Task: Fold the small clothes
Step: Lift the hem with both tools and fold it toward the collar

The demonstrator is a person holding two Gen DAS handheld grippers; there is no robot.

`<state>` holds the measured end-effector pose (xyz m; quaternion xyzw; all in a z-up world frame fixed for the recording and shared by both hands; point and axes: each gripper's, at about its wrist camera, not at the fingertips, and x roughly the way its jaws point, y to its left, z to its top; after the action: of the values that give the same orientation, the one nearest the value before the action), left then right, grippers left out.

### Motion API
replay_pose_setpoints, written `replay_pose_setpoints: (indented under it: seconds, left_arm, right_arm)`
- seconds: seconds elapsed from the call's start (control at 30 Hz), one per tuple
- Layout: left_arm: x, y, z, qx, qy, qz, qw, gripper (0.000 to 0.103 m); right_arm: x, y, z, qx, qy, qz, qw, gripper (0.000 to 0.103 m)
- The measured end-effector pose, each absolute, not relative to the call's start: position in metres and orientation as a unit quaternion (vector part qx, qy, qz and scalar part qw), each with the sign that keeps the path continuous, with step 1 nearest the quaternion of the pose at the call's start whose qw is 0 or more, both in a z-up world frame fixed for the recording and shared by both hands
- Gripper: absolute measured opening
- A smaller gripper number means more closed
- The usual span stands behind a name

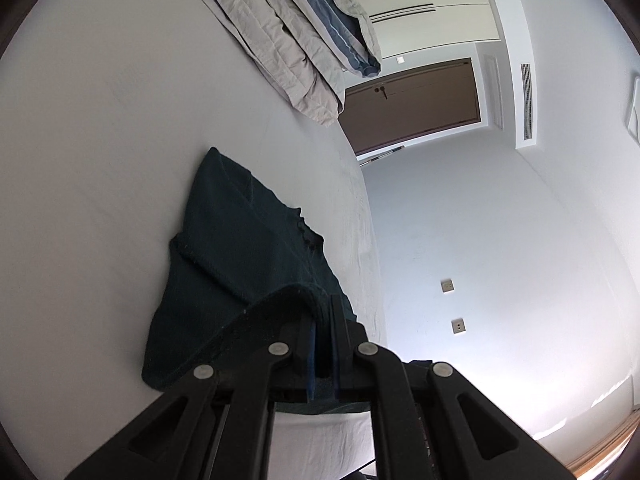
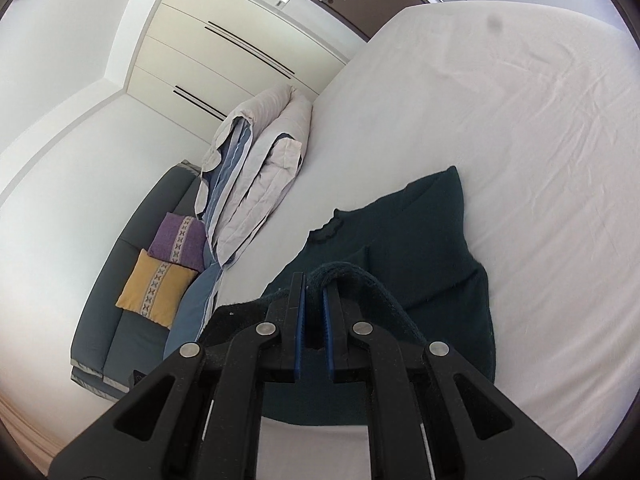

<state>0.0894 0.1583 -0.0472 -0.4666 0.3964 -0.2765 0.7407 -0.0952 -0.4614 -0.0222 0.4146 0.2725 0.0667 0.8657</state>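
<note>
A dark green knitted garment (image 1: 240,248) lies on the white sheet of a bed (image 1: 100,140), its far part flat on the sheet and its near hem lifted off it. In the left wrist view, the left gripper (image 1: 322,312) has its black jaws drawn almost together, clenched on a thick ribbed edge of the garment that curls over the tips; the blue pads (image 1: 311,356) press the knit between them. From that grip the cloth falls away to the left and down to the sheet.

In the right wrist view, the right gripper (image 2: 314,292) likewise has its jaws nearly closed, with a rolled dark edge of the same garment arching over the tips and pinched between its blue pads (image 2: 299,344). The rest of the garment spreads ahead and to the right of this gripper, with a small scalloped neckline visible near its far edge.

A folded beige and blue quilted duvet (image 2: 256,168) rests at the far side of the bed, well apart from the garment. Beyond the bed stands a dark grey sofa (image 2: 120,280) carrying a purple cushion (image 2: 178,240) and a mustard yellow cushion (image 2: 154,284), one just beside the other. A brown door (image 1: 416,104) and cream wardrobe fronts (image 2: 224,48) stand behind.
</note>
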Motion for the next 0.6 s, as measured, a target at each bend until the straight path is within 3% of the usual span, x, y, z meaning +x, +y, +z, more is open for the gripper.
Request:
replay_pose_setpoints:
  seconds: [0.6]
  left_arm:
    - [0.248, 0.129, -0.093, -0.48, 0.424, -0.222, 0.735, 0.006]
  right_arm:
    - [0.084, -0.499, -0.095, 0.414, 0.31, -0.017, 0.856, 0.007]
